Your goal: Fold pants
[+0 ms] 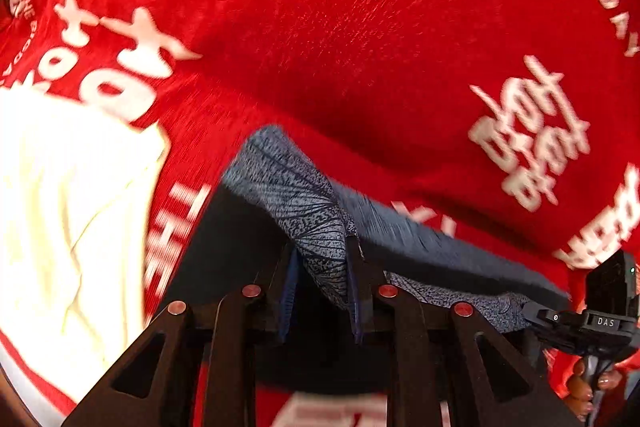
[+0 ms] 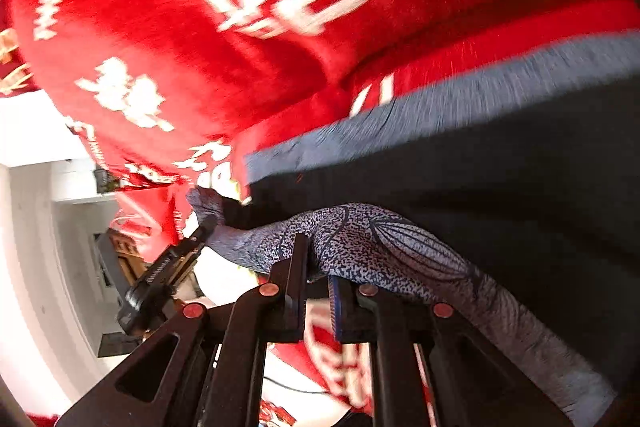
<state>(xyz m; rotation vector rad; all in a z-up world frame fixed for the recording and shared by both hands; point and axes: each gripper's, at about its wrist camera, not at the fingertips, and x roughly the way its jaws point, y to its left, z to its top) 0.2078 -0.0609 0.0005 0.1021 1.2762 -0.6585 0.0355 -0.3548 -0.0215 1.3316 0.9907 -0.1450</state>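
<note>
The pants (image 1: 304,211) are blue-grey with a dark leaf print and a dark inner side. My left gripper (image 1: 322,259) is shut on a bunched edge of the pants and holds it off the red cloth. My right gripper (image 2: 318,259) is shut on another part of the same edge (image 2: 360,239), and the dark fabric (image 2: 480,187) hangs to the right. Each gripper shows in the other's view: the right gripper at the lower right (image 1: 592,315), the left gripper at the left (image 2: 168,267). The fabric stretches between them. Both views are motion-blurred.
A red cloth with white lettering (image 1: 360,47) covers the surface under the pants and also fills the right wrist view (image 2: 240,27). A pale cream garment (image 1: 68,207) lies on it at the left. White walls and a shelf (image 2: 48,187) show beyond the cloth's edge.
</note>
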